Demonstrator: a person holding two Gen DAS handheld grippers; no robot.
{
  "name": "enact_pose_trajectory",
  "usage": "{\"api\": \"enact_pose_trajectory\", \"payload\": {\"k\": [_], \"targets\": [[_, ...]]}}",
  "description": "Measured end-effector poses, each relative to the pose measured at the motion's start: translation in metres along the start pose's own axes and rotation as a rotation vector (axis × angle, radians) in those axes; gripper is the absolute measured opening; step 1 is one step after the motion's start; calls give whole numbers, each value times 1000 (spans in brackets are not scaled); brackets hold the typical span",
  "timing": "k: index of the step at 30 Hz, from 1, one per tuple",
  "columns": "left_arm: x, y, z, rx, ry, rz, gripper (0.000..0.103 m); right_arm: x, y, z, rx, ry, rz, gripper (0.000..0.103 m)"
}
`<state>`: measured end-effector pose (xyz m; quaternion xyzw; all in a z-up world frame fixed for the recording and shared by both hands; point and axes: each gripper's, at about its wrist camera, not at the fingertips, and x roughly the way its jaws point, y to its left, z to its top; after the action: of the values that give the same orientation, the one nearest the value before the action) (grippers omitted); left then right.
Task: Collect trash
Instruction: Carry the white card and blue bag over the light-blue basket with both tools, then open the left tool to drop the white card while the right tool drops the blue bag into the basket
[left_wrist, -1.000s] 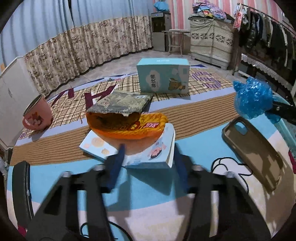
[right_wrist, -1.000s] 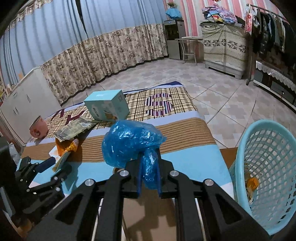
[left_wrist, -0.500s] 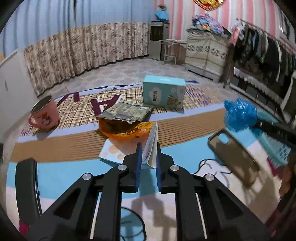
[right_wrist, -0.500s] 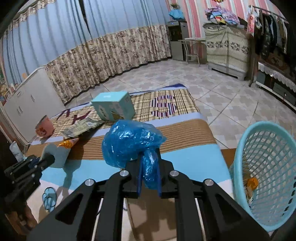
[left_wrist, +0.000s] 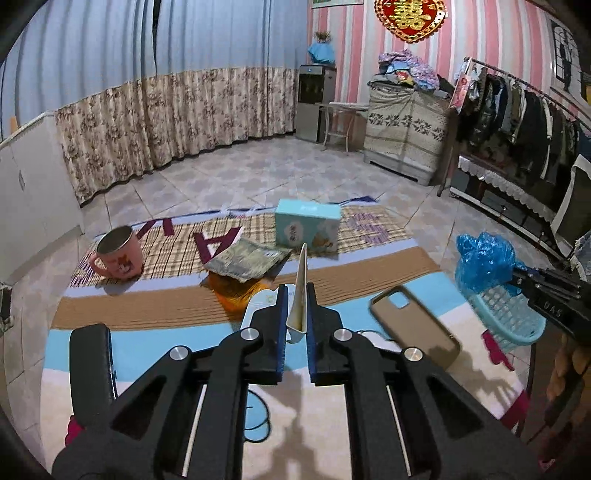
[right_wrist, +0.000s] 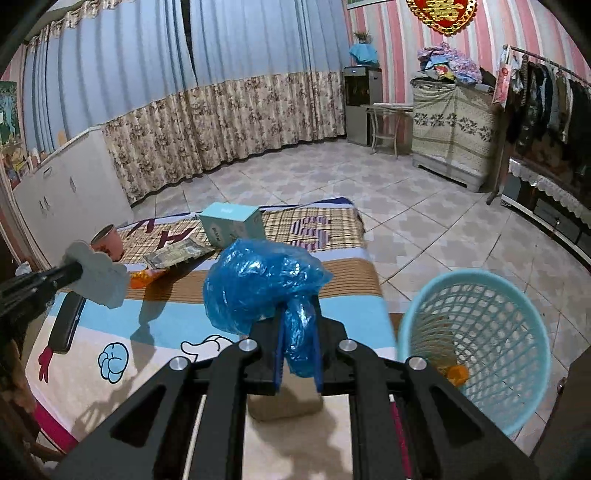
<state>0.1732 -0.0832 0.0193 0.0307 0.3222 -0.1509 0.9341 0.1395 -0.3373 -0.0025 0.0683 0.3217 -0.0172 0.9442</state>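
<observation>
1. The left gripper (left_wrist: 295, 314) has its fingers pressed onto a thin white paper wrapper (left_wrist: 301, 288); the jaws have just been closing on it. It stands edge-on between the pads, lifted clear of the cartoon mat (left_wrist: 177, 332).
2. The right gripper (right_wrist: 297, 350) pinches the neck of a crumpled blue plastic bag (right_wrist: 258, 284), which balloons above the pads, near the pale-blue mesh basket (right_wrist: 476, 343) at the right.
3. Both pieces look very light. The wrapper seems stiff enough to hold its shape but could slip out sideways; a hold deep on its lower edge suits it.
4. The bag is soft and slick, so I'd judge the bunched neck the safest grip.
5. Farther off on the mat lie an orange snack packet (left_wrist: 236, 291) under a grey foil wrapper (left_wrist: 245, 260), probably next.
6. The pink mug (left_wrist: 118, 253), blue box (left_wrist: 306, 227) and phone case (left_wrist: 413, 325) hardly look like trash.
</observation>
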Motion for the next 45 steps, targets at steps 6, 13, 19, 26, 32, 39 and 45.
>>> {"api": "enact_pose_trajectory", "payload": {"k": [6, 13, 19, 26, 32, 39, 45], "targets": [[-7, -25, 11, 10, -18, -50, 7, -15, -25, 0, 17, -13, -30, 12], [1, -58, 25, 33, -32, -96, 7, -26, -61, 3, 53, -33, -84, 12], [19, -103, 38, 69, -42, -145, 7, -38, -98, 6, 84, -58, -161, 12], [51, -164, 41, 120, -24, -224, 7, -40, -141, 4, 114, -64, -247, 12], [76, -219, 34, 175, 13, -289, 7, -35, -184, -4, 160, -49, -310, 12], [91, -281, 32, 244, 36, -383, 7, -29, -217, -11, 196, -31, -348, 12], [98, -318, 23, 294, 48, -424, 7, -26, -227, -18, 212, -21, -366, 12]]}}
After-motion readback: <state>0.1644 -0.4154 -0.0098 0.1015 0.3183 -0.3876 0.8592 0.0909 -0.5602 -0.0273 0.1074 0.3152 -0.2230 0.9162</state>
